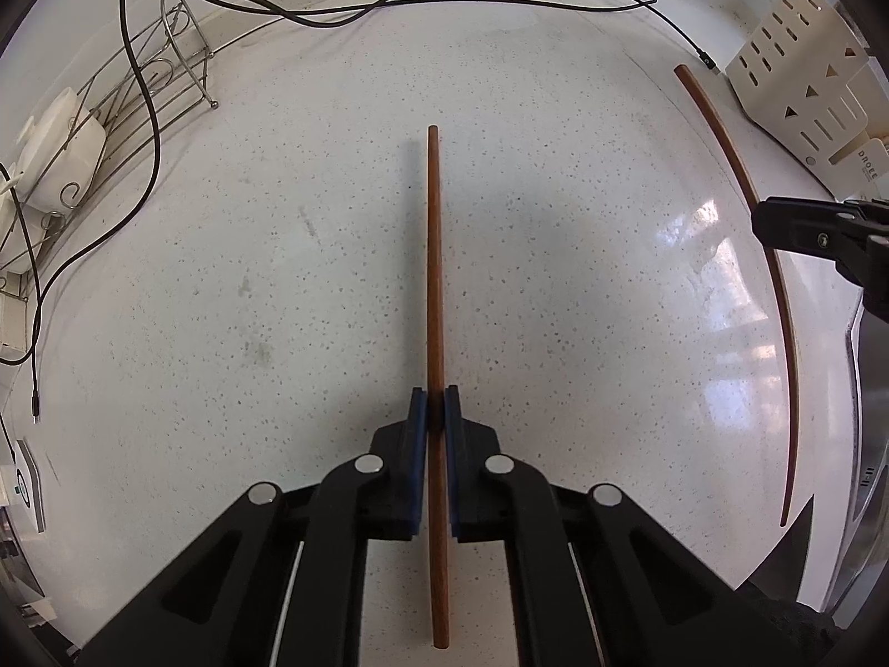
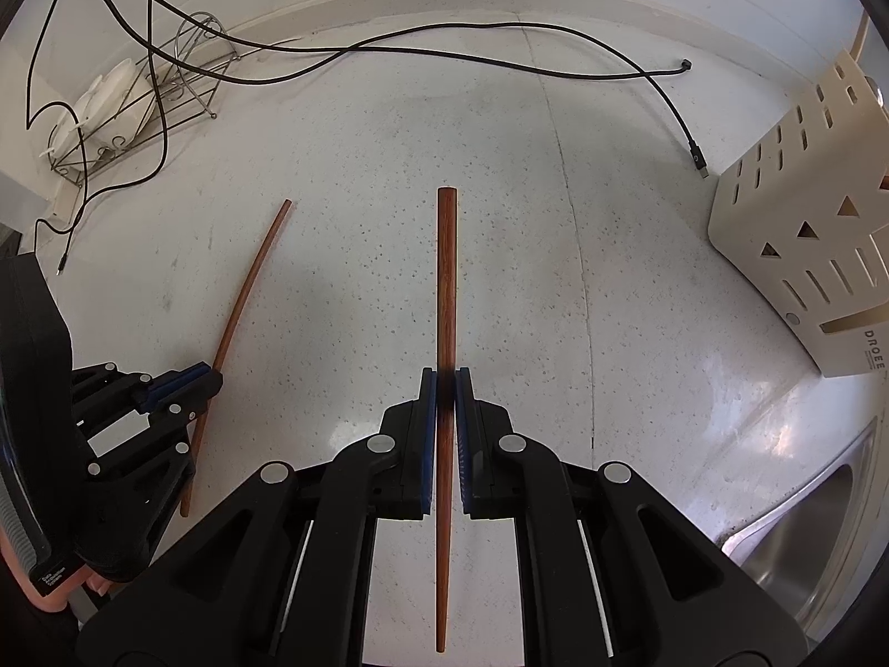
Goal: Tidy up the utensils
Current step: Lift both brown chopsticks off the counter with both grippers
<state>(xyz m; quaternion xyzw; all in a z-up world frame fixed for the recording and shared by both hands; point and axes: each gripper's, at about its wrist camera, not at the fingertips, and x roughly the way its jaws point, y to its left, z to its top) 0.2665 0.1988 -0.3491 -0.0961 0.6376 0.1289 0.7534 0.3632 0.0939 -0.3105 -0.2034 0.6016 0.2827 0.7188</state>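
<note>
Evidently each claw had one chopstick. The left gripper was closed narrow on a brown wooden chopstick, its blue pads pressed to either side of the stick. That chopstick ran straight ahead of the claw along the line of its fingers, with a long part reaching forward past the tips and a shorter part trailing back beneath the body of the tool. Below it lay a white speckled countertop.

The right gripper was likewise clamped narrow on a second chopstick, held the same way: thick blunt end far ahead of the fingertips, thin tapered end trailing back under the claw. In the left wrist view this second stick appeared as a long curved line at the far right, with the right tool's black finger in front of it.

Ahead and to the right of the right claw stood a cream utensil holder with slot and triangle cutouts, resting on the counter. To the right of and behind the right claw's fingertips showed the edge of a steel sink. Far ahead and to the left of both claws sat a wire rack with white dishes in it, and black cables trailed across the counter's back.
</note>
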